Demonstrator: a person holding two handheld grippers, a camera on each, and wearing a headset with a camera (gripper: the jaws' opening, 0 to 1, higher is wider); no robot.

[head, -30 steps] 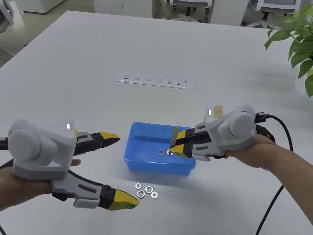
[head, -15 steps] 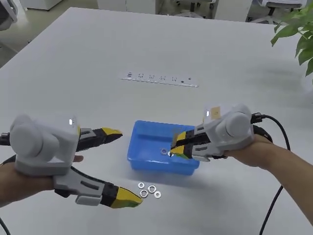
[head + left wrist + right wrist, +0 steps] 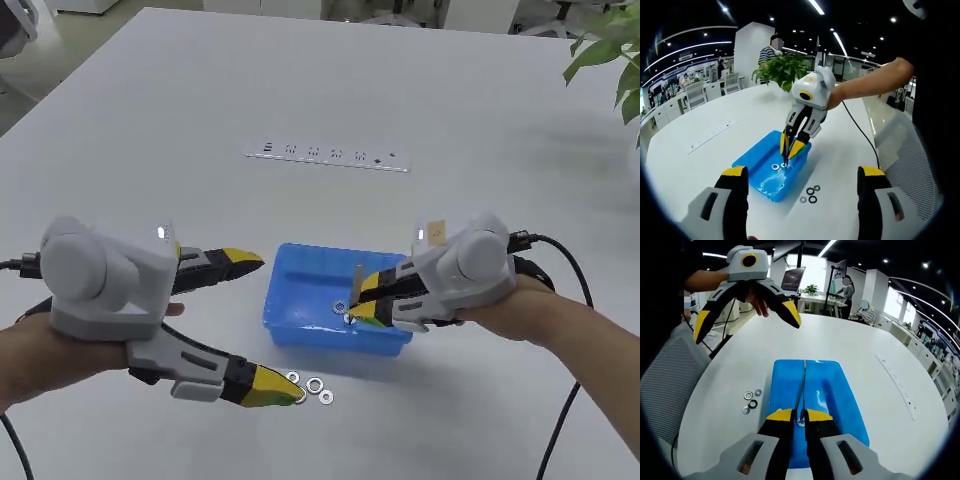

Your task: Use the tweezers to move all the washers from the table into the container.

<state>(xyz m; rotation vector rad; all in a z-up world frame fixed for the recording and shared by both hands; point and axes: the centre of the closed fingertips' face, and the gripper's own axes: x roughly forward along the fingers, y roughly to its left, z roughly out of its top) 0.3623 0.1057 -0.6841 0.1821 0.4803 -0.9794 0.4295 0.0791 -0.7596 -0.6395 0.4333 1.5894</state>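
Head view. See a blue container (image 3: 300, 290) on the white table (image 3: 200, 100). Find the right gripper (image 3: 358, 303) over the container's right half, jaws clamped on the tweezers (image 3: 356, 285), held nearly upright with the lower tip down inside the container. Note one washer (image 3: 340, 307) on the container floor, right by that tip; cannot tell whether touching. Find the left gripper (image 3: 281, 330) at the container's left, jaws spread wide and holding nothing, one jaw level with the far-left corner, the other just in front of the near wall. Spot a small cluster of washers (image 3: 315, 385) on the table just in front of that wall, beside the lower jaw's tip. See a power strip (image 3: 328, 155) beyond the container's far side, well apart.

Left gripper view. Find the left gripper (image 3: 802, 171) gaping, empty, short of the container (image 3: 757, 160). See the right gripper (image 3: 791, 149) above the container, pinching the tweezers (image 3: 785, 159) pointed down into it, one washer (image 3: 775, 166) on the floor near the tip. Note the loose washers (image 3: 811, 192) on the table just outside the container wall. See a plant (image 3: 782, 70) well beyond the container.

Right gripper view. Find the right gripper (image 3: 799, 416) closed around the tweezers (image 3: 803, 385) above the container (image 3: 830, 390). Note the washers (image 3: 751, 401) just beside the container, and the left gripper (image 3: 747, 334) beyond it, spread wide.
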